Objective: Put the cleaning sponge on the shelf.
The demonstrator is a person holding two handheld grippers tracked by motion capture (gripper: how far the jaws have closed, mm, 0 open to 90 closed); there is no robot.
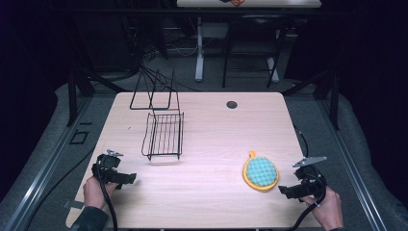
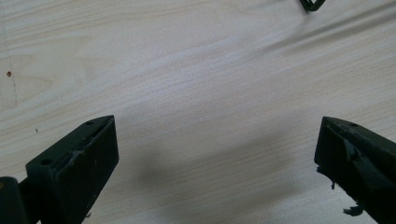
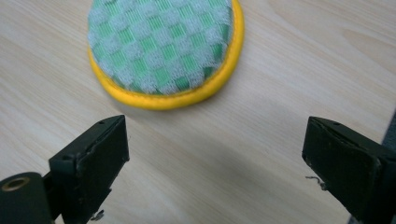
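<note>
A: Jaws first — L side?
B: Left gripper [image 2: 215,163] jaws are seen spread wide, nothing held betw. them; bare wood of the bench [image 2: 187,70] is seen in the gap. It's held in the left hand [image 1: 95,191] near the bench's front-left corner.
A: R side?
B: Right gripper [image 3: 215,161] jaws are likewise parted wide, nothing gripped. The scrubbing pad [image 3: 166,46] is seen just ahead of the tips, apart from them, lying flat. The gripper is held in the right hand [image 1: 326,208] at the front-right corner.
A: Pad described how?
B: Round, green checked face, yellow rim, small loop at its far side; it's placed toward the front-right of the bench, just beside the right gripper.
A: Anything else?
B: A black wire rack [image 1: 163,134] is set left of centre; a wire frame [image 1: 154,91] is stood at the back edge. A dark round spot [image 1: 232,104] is seen near the back edge.
</note>
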